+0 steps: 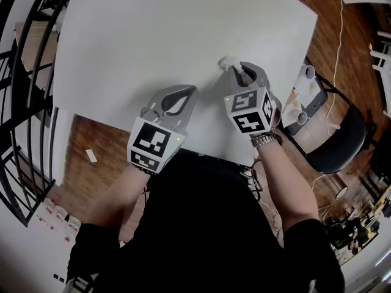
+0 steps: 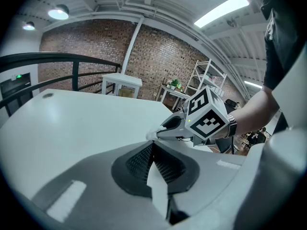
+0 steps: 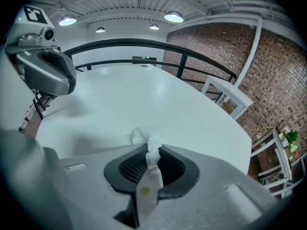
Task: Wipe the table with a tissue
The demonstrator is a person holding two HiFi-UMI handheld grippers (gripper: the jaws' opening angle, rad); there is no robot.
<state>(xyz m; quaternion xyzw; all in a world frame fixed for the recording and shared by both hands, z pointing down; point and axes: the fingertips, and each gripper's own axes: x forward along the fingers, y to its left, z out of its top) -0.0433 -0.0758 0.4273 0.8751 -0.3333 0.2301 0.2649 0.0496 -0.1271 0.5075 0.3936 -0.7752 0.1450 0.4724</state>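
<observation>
Your right hand-held gripper (image 1: 236, 71) is clamped shut on the tissue (image 1: 225, 61). In the right gripper view the white wad (image 3: 153, 150) is pinched between the mesh pads, and a crumpled end sticks out past the jaw tips. That end looks to rest on the white table (image 1: 153, 35).

The tissue sits on the near-right part of the table, a short way in from the edge closest to you. The left gripper view shows the same wad (image 2: 150, 136) at the right tool's tip, low against the tabletop (image 2: 72, 123).

Your left hand-held gripper (image 1: 187, 93) has its jaws pressed together with nothing between them, as its own view (image 2: 154, 146) shows. It is just left of the right one, tip over the table's near edge. I can't tell if it touches the surface.

For markings, each marker cube (image 1: 249, 110) carries black-and-white square codes only. The left cube (image 1: 153, 143) has a small green light on its face.

There's a metal wristwatch (image 1: 264, 140) on your right wrist. A black folding chair (image 1: 342, 145) stands on the wood floor right of the table, and a black railing (image 1: 24, 72) runs along the left. The small packs (image 1: 58, 215) on the floor at lower left have labels too small to read.
</observation>
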